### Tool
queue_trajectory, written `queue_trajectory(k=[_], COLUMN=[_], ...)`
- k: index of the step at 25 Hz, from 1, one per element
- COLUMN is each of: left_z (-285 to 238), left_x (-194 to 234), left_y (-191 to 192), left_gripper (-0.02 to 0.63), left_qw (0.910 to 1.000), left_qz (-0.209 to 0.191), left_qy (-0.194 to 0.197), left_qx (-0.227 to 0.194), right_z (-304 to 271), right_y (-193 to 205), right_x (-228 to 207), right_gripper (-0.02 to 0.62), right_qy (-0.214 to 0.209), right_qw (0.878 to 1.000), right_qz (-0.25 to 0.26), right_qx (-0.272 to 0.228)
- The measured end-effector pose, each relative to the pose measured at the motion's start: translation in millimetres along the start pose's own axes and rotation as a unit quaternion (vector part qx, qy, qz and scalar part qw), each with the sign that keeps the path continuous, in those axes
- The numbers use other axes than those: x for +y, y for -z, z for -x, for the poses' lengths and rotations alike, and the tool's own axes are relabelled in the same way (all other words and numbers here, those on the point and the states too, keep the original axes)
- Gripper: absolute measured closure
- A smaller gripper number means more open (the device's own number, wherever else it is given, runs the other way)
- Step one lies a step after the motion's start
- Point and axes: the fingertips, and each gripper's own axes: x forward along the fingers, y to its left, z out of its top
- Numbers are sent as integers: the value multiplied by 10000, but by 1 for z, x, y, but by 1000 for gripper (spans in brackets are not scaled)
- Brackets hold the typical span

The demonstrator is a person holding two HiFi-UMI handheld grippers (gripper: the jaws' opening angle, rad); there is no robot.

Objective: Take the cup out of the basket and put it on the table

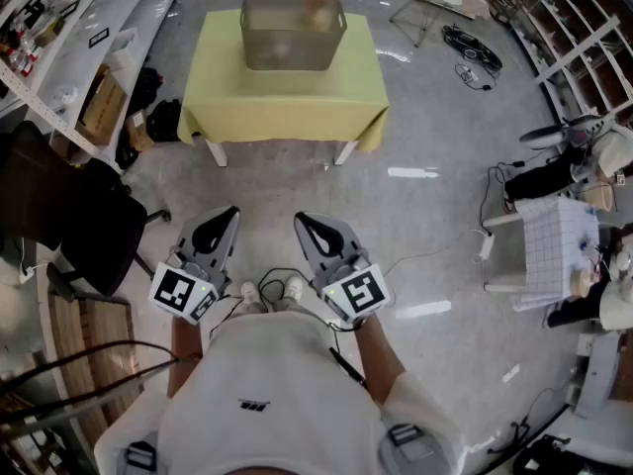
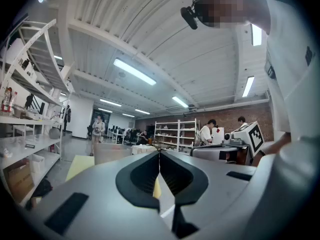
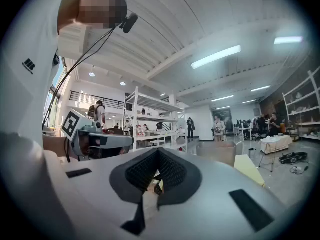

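A grey translucent basket [image 1: 293,34] stands on the yellow-covered table [image 1: 287,97], far ahead of me across the bare floor. In its far right corner a tan thing topped with orange [image 1: 317,3] shows through the wall; I cannot tell whether it is the cup. My left gripper [image 1: 229,213] and right gripper [image 1: 302,221] are held low near my body, side by side, both shut and empty. The left gripper view looks over its closed jaws [image 2: 159,154] at the basket [image 2: 112,153]. In the right gripper view the basket [image 3: 217,153] stands beyond the shut right gripper [image 3: 158,151].
Shelving [image 1: 69,28] runs along the left with boxes beneath, and a black chair [image 1: 69,216] stands by my left side. At the right are a small stand with a checked cloth [image 1: 554,250], floor cables [image 1: 475,52] and more racks. People stand in the distance.
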Motion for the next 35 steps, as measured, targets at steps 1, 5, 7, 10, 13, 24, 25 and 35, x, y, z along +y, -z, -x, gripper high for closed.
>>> queue_trajectory(k=[1,5,7,10,13,24,25,35], left_z=[-2,-13,-18,-26,-34,-51,-53,-89], left_x=[-1,-7,-12,-19,-22,-19,-15,55], left_y=[0,1,2,3,1,3,3,2], left_gripper=[594,594,594,594,594,594,594,594], left_qw=[10000,10000,10000,10000,9998,9993,9993,9999], left_qz=[-2,-6,-11,-9,10,-55,-49,-10], left_qy=[-7,-20,-33,-72,-176,-373,-370,-153], left_qx=[4,18,38,33,6,75,73,38], right_z=[0,4,7,11,12,2,-2,-74], right_y=[0,-2,-3,-8,-14,-12,-10,-3], right_x=[-1,-10,-15,-21,-25,-40,-42,-72], right_gripper=[588,588,588,588,588,588,588,588], right_qy=[-20,-72,-93,-161,-227,-438,-432,-229], right_qw=[10000,10000,9999,9995,9987,9983,9985,9993], right_qz=[13,25,39,171,335,215,219,284], right_qx=[-9,-39,-78,-224,-296,-303,-264,-125])
